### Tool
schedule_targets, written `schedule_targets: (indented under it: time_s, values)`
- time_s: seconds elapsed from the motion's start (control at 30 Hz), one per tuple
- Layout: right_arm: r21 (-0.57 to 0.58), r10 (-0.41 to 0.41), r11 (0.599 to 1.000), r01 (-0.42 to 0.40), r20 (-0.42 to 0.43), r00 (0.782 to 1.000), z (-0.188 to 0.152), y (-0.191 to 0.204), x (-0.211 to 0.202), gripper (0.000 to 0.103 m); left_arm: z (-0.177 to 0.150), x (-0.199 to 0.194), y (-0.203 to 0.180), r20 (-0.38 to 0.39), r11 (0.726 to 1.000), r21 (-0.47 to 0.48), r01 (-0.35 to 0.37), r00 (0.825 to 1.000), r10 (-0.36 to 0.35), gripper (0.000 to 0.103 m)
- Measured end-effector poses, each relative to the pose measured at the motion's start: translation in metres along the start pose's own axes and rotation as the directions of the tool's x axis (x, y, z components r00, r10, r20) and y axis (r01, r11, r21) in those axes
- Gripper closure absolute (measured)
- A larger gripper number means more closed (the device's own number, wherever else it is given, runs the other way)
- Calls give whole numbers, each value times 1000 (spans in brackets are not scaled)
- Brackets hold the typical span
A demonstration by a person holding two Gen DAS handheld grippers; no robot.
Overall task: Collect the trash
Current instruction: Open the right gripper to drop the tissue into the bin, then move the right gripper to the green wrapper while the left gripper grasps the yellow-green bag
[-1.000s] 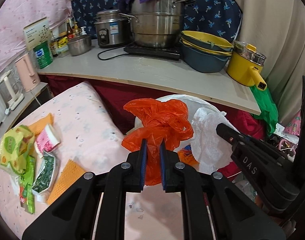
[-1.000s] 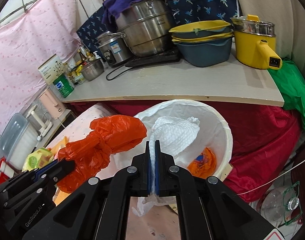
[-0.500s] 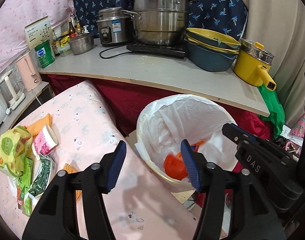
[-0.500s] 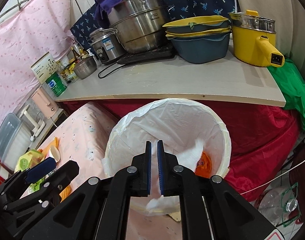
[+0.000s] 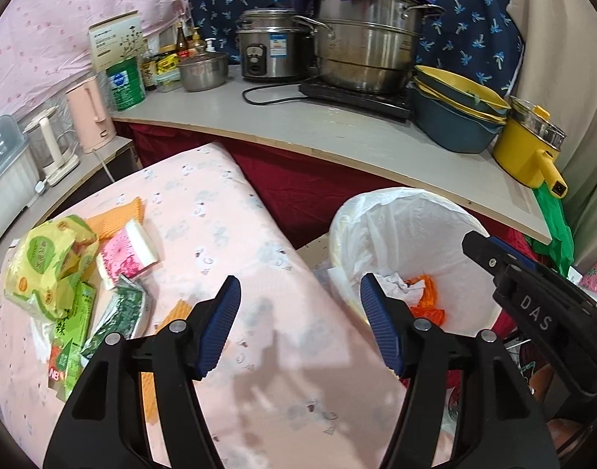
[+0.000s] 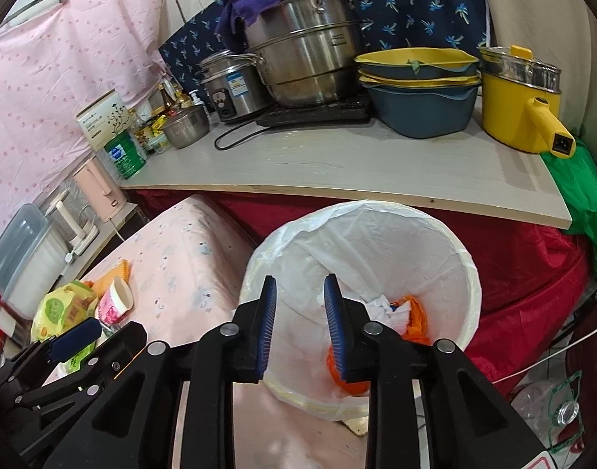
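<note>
The left tool (image 5: 300,301) hangs with its blue pads spread wide and nothing between them, above the near right edge of the bench (image 5: 235,242), which wears a pale pink cloth. The right tool (image 6: 298,299) is also parted, less widely, and empty; it is poised over the near rim of the waste bin (image 6: 450,242), a round pail lined with a white plastic bag that stands on the floor just right of the bench. At the bin's bottom lie a crumpled white paper towel (image 6: 384,306) and an orange plastic bag (image 6: 417,314), touching each other.

The trash not yet collected sits at the far left of the bench, well apart from both tools: a crinkled yellow-green snack wrapper (image 5: 48,262), a pink paper cup (image 5: 128,254) lying on its side, green sachets (image 5: 120,312) and a green carton (image 5: 69,336) beside them, and orange corrugated sheets (image 5: 122,213) partly under the pile.

All of it looks light and soft. The wrapper and sachets are probably slick film (a pinch on a flat face may slide), so a crumpled fold or sealed edge seems the best hold. The cup should crush easily; taking its rim wall between the pads looks safest. The carton seems stiffer, and its narrow edge would suit the pads.
</note>
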State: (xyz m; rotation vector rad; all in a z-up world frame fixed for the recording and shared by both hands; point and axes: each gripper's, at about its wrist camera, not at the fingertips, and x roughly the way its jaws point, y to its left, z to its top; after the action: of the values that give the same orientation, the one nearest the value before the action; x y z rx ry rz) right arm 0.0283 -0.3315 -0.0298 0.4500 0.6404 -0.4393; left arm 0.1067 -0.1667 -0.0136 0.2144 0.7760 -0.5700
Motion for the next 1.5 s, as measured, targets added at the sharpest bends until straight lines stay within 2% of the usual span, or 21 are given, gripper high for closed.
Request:
schedule_targets:
  time_s: [0.47, 0.87, 1.17, 1.27, 1.37, 1.5]
  values:
    - [-122, 76, 990, -77, -18, 997, -14, 84, -9, 70, -20, -30, 93, 15, 985, -144, -99, 995, 102, 43]
    - [-225, 150, 961, -163, -73, 986, -37, 159, -7, 69, -46, -59, 180, 1, 939, -277, -204, 977, 213, 41]
    - [-270, 185, 938, -218, -142, 972, -58, 204, 10, 69, -56, -67, 234, -12, 899, -350, -265, 960, 278, 31]
    - [-280, 192, 931, -234, -170, 967, -64, 217, 21, 66, -57, -63, 250, -24, 888, -364, -282, 956, 293, 30]
    - [-291, 195, 924, -246, -193, 961, -69, 228, 34, 63, -56, -57, 264, -32, 878, -377, -293, 952, 304, 20]
    - [-310, 190, 915, -257, -230, 954, -75, 242, 57, 62, -53, -44, 281, -45, 873, -388, -294, 953, 301, 19]
